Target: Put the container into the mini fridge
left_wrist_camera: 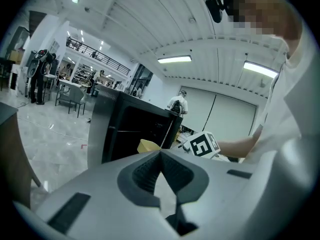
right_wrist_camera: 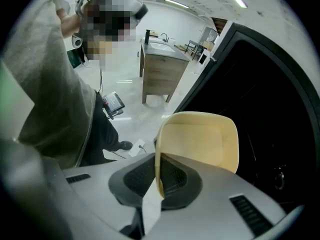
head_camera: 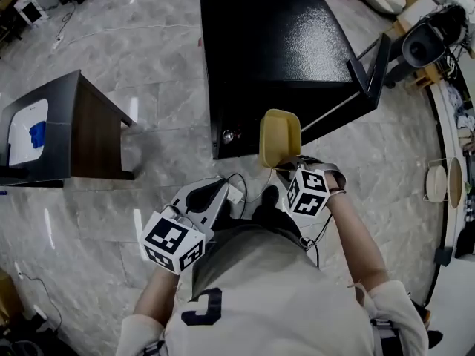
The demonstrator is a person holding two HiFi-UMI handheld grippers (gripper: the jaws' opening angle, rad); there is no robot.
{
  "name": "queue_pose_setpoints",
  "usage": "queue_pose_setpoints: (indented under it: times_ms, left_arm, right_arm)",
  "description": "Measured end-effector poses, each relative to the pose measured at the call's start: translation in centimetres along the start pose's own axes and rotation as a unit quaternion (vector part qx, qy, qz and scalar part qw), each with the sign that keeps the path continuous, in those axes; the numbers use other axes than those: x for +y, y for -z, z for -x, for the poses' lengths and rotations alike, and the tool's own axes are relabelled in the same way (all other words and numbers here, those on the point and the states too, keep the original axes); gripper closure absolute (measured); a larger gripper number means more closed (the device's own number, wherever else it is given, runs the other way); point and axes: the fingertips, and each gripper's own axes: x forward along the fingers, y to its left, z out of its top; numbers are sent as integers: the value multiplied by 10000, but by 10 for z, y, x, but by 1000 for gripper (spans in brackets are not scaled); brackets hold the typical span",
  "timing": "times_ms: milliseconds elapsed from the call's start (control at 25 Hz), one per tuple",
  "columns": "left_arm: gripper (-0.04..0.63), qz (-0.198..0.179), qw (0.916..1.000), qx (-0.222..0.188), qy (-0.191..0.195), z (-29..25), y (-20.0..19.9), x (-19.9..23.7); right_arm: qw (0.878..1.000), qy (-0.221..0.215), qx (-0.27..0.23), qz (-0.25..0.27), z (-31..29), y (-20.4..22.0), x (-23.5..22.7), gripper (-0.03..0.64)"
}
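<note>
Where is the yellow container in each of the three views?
Head view: the yellow container is at centre, overlapping the black mini fridge's lower edge.
Left gripper view: a yellow sliver at centre, before the fridge.
Right gripper view: centre, rim pinched by the right hand-held gripper.
Shared landmark: the fridge.

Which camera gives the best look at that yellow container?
The right gripper view: the container looms large, rim pinched in the right claw. The head view shows it small by the fridge; the left gripper view, just a corner.
</note>
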Motion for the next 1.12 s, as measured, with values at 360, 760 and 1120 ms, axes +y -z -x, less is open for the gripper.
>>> queue_pose_setpoints:
  times_ms: [360,760,1120]
  left_arm:
    - [538,277,9979,235,-537,-23,10,18]
    - [538,522,9905,268,-1242,-48,0,44]
    - [538,613,9880,377,-1370,-56,-2,53]
  right_arm:
    - [9994,-118,223,215,-53,31,-40,584]
    - [9968,-284,336,666,-99,52,-90,584]
    - [9961,-328,451,682,-128,57,-112,584]
